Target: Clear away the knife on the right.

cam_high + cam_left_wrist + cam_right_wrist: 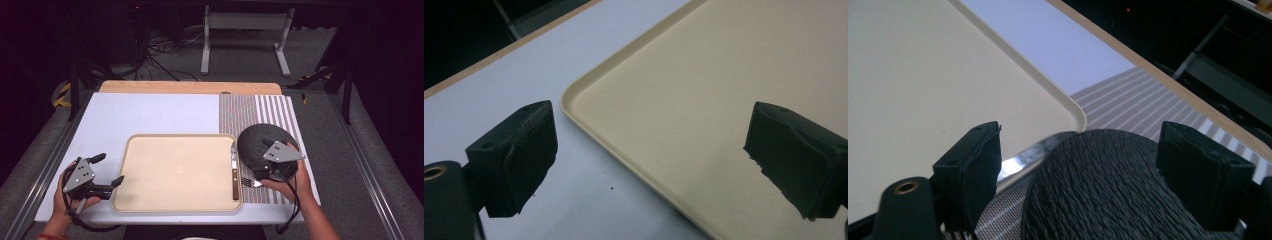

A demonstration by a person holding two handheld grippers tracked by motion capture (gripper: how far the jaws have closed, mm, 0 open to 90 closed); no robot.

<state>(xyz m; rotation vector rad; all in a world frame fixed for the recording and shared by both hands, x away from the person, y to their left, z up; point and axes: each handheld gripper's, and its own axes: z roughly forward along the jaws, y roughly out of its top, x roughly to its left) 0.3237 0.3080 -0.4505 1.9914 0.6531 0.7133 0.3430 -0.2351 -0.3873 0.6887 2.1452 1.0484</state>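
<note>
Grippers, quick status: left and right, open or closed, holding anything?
Left gripper: open, holding nothing, jaws straddling the beige tray rim.
Right gripper: open, jaws either side of the dark textured bowl, not clamped.

No readable text showing, no labels, brands or numbers appearing on anything around the beige tray (175, 172)

Right claw (1075, 170) gapes around dark ribbed bowl (1103, 190) beside tray (923, 75).

The high view looks down from above; both gripper views sit close, sharing the beige tray (177, 172).
</note>
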